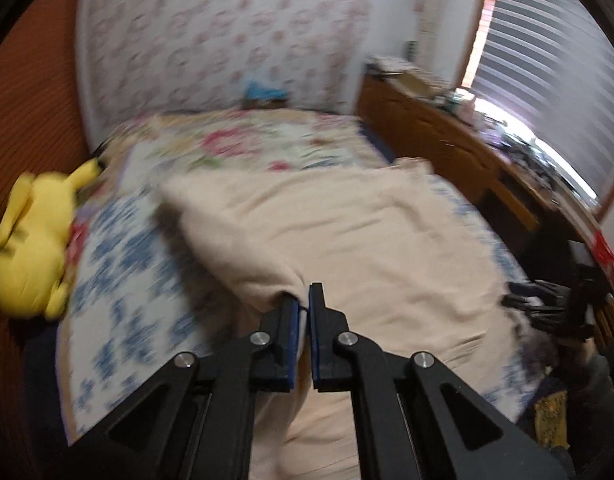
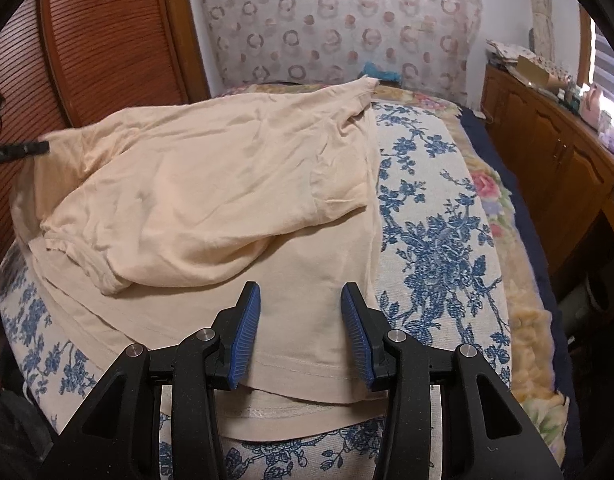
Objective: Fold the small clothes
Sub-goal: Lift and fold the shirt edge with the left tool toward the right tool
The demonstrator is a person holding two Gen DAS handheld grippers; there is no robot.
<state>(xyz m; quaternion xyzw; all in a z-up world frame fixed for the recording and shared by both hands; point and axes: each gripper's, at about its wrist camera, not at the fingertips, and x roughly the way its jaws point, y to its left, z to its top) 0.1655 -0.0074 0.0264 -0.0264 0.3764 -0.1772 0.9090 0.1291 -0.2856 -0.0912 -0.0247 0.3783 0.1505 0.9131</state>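
Jaws of the left gripper [image 1: 303, 300] pinch an edge of the cream T-shirt [image 2: 211, 184] lying on the bed [image 2: 435, 240]; the right gripper [image 2: 301, 304] hangs half open, empty, over its hem. That thin pinch could slip, dropping the fold crooked.
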